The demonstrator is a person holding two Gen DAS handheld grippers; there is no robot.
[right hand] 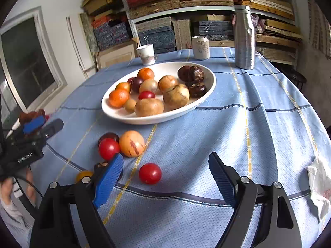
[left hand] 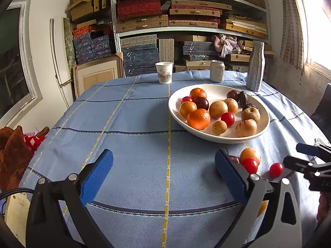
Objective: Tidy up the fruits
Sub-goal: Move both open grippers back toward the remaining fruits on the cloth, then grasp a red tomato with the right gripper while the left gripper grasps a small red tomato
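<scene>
right tongs (right hand: 165, 177) wide | white cloth (right hand: 319, 188) visible right-wrist only

cup: white printed paper cup (left hand: 164, 72)
can: pale drink can (left hand: 217, 70)
bottle: silver metal bottle (left hand: 255, 66)
cloth: blue checked tablecloth (left hand: 132, 124)

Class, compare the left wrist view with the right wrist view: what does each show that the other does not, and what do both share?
Left wrist only: brown cloth at the table's left edge and pink cloth on the shelves.
Right wrist only: a white paper scrap on the tablecloth and a small yellow fruit in clear sight.
Both: the white bowl of fruit, paper cup, can, metal bottle, and loose red tomato.
</scene>
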